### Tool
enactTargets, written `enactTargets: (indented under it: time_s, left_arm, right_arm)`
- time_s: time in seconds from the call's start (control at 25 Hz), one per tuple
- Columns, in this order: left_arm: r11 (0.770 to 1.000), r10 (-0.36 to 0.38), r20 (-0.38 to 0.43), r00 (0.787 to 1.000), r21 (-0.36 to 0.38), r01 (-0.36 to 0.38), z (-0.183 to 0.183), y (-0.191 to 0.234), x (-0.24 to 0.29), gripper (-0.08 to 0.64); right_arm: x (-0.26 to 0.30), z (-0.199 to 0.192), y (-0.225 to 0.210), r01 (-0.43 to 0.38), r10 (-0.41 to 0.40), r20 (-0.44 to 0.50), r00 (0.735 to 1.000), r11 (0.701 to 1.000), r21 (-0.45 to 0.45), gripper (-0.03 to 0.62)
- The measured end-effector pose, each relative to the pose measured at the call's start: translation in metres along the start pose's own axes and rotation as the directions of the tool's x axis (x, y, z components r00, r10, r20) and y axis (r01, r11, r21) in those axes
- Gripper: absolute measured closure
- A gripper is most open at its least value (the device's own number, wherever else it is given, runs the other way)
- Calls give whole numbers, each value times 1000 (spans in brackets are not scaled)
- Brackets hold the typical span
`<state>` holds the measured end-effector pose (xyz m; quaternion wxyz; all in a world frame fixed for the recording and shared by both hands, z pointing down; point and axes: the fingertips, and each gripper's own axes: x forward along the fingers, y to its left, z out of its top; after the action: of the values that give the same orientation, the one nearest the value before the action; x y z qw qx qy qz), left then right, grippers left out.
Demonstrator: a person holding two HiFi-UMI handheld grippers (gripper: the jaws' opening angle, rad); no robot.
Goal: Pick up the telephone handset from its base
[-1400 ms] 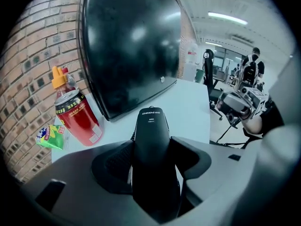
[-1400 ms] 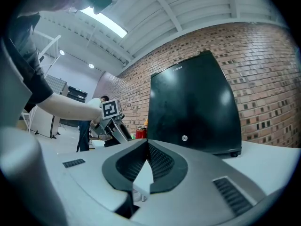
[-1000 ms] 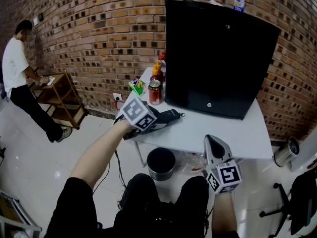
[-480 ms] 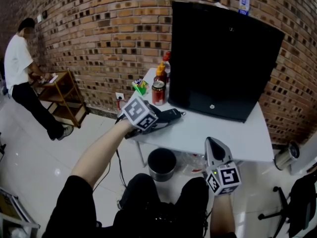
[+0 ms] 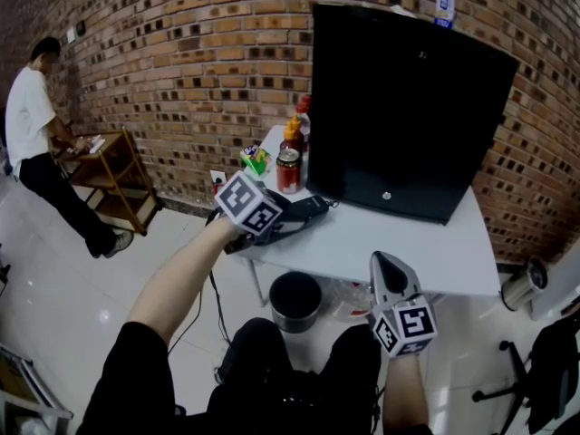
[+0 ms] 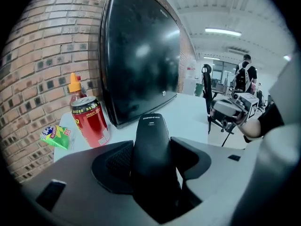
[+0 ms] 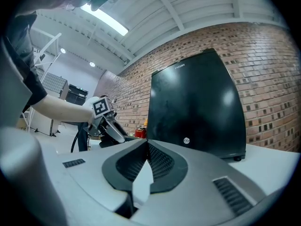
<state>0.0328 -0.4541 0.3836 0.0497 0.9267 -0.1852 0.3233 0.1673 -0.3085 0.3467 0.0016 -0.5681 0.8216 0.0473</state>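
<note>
Little has moved over the last second: in the head view the marker cube on the left tongs [image 6: 151,159] has slid a touch toward 10 o'clock, the cube on the right tongs [image 7: 146,143] a touch toward 7 o'clock, and the grip is unchanged. The left tongs pinch the slim black plastic telephone handset [image 6: 151,133], both ribbed pads pressed to its sides, with its rounded end sticking out beyond the tips. In the head view the handset lies near the middle of the frame, at the near left corner of the white rectangular surface [image 5: 412,247]; whether it is clear of its base I cannot tell. From the handset, a red drink can [image 6: 90,121] stands at 10 o'clock in the left gripper view, with an orange-capped sauce bottle [image 6: 74,89] just behind the can and a green snack packet [image 6: 56,136] at 9 o'clock. A large glossy black box [image 5: 408,107] fills the back of the surface at 1 o'clock, against the brown brick wall [image 5: 181,62]. The right tongs sit at 5 o'clock in the head view, off the near edge of the surface, their tips pressed together with nothing between them. A round black bin [image 5: 294,299] stands on the floor under the surface. At 9 o'clock a person in a white shirt [image 5: 29,120] stands at a wooden trolley [image 5: 113,175].
</note>
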Motion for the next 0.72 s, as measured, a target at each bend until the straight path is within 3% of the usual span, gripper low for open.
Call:
enactTargets:
  time_s: [0.12,0.32,0.48,0.64,0.72]
  left_arm:
    - [999,29,-8,1000,38,-28,1,2,-2,310]
    - [1000,-6,17,1000,23,6,7,-4,-3,310]
    - [999,-38,97,995,-16,39,22,-4,-11,310]
    - [999,-45,102,994,18,43,28,-7,-16,310]
    - [998,-63,143,988,13,62,30,-10,-21,310]
  right_arm:
    - [1,0,0,-4,4,8,1000,1000,-2,583]
    - [3,-2,1,-18,18,4,1000,1000,-1,583]
    - [5,-5,2,-8,8,-16,1000,1000,5,583]
    - [8,-4,5,-23,23,-14,1000,1000,7,583]
    - [10,-6,6,-28,28,-17,999,1000,1,583]
